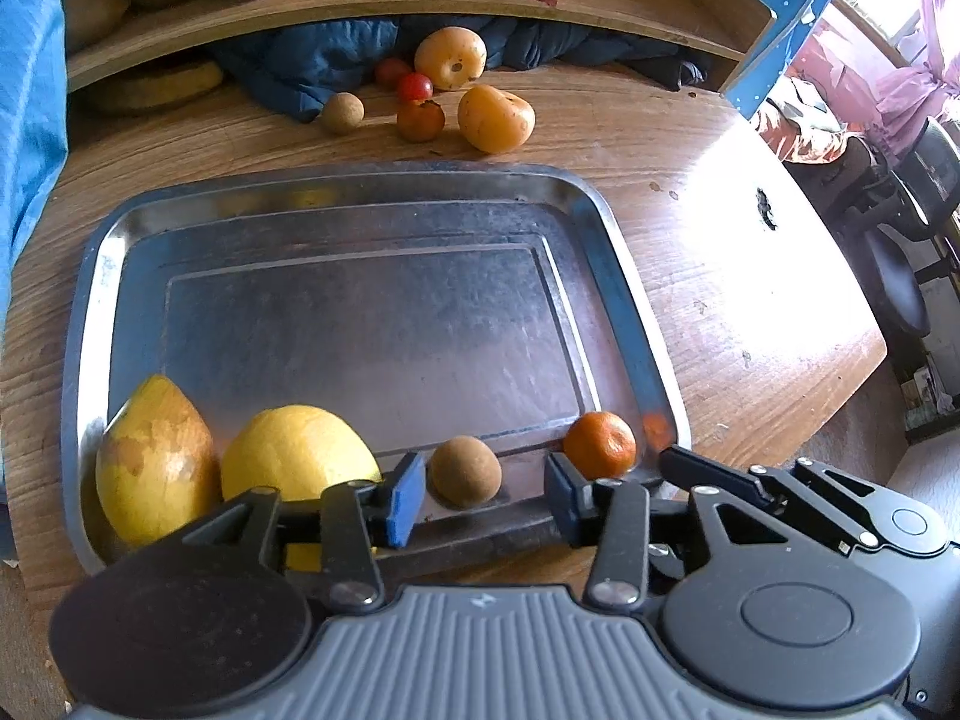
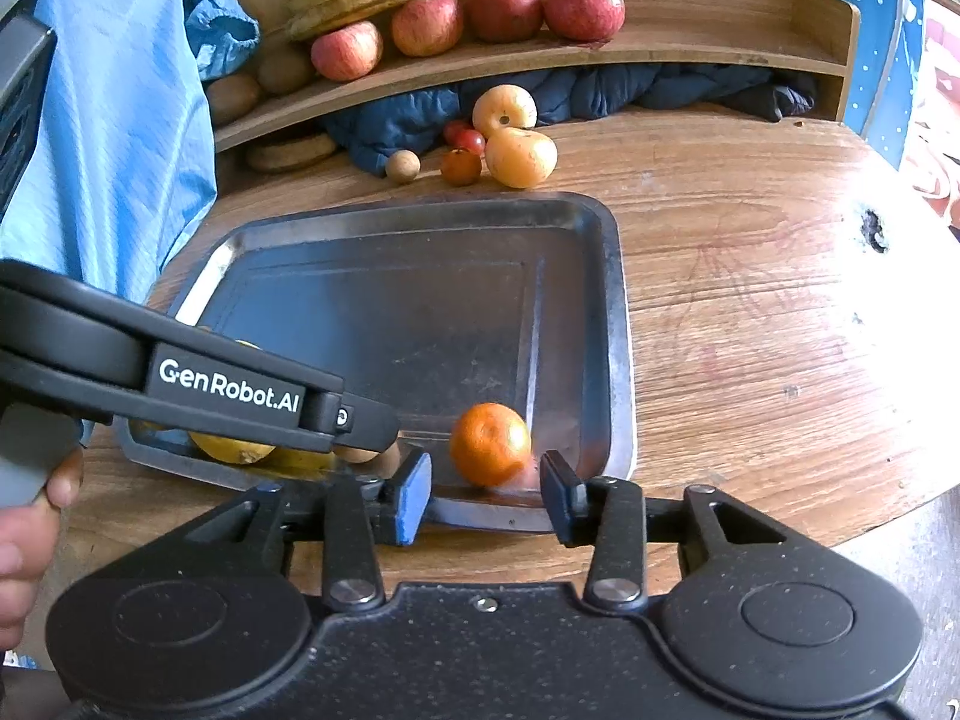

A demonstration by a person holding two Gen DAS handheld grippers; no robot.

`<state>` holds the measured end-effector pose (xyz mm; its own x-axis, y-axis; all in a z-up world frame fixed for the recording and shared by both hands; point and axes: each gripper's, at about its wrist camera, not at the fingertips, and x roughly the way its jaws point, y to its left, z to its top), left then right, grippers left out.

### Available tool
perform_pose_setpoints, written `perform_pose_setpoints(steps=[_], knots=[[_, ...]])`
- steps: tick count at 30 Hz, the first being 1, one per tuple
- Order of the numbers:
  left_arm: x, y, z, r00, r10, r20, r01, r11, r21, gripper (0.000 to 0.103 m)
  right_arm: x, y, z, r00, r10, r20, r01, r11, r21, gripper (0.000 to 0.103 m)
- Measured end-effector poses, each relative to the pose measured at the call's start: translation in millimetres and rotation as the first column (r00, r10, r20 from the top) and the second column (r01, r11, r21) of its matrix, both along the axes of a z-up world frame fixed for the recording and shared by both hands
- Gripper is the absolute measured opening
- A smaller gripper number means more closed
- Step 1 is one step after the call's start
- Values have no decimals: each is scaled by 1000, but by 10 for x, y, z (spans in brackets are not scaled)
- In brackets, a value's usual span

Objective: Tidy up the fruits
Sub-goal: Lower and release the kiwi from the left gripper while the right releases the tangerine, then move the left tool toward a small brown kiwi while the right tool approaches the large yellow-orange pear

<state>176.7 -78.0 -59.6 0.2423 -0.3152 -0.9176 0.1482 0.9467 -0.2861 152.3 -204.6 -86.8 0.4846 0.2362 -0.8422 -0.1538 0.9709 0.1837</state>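
We count four fruits along the steel tray's (image 1: 624, 276) near edge, the small brown round fruit (image 1: 465, 470) and orange tangerine (image 2: 489, 443) lying free between the parted jaws of our left hand-held gripper (image 1: 483, 495) and right hand-held gripper (image 2: 487, 495); several small fruits wait on the wooden surface (image 2: 750, 300).

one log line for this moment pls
left gripper: open, brown fruit between jaws, on tray | right gripper: open, orange between jaws, on tray

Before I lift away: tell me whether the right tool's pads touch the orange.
Apart. The right wrist view shows tray floor between the orange and each pad of the right tool, jaws open.
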Motion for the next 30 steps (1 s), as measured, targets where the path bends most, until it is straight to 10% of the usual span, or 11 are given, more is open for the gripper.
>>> perform_pose_setpoints(steps=[17,30], knots=[[-263,245,379,999,38,30,-39,998,39,87,-133,-133,198,998,26,49,-27,999,23,91],[-430,837,289,980,189,-60,-178,972,153,100,-63,68,207,991,128,33,-129,991,33,102]])
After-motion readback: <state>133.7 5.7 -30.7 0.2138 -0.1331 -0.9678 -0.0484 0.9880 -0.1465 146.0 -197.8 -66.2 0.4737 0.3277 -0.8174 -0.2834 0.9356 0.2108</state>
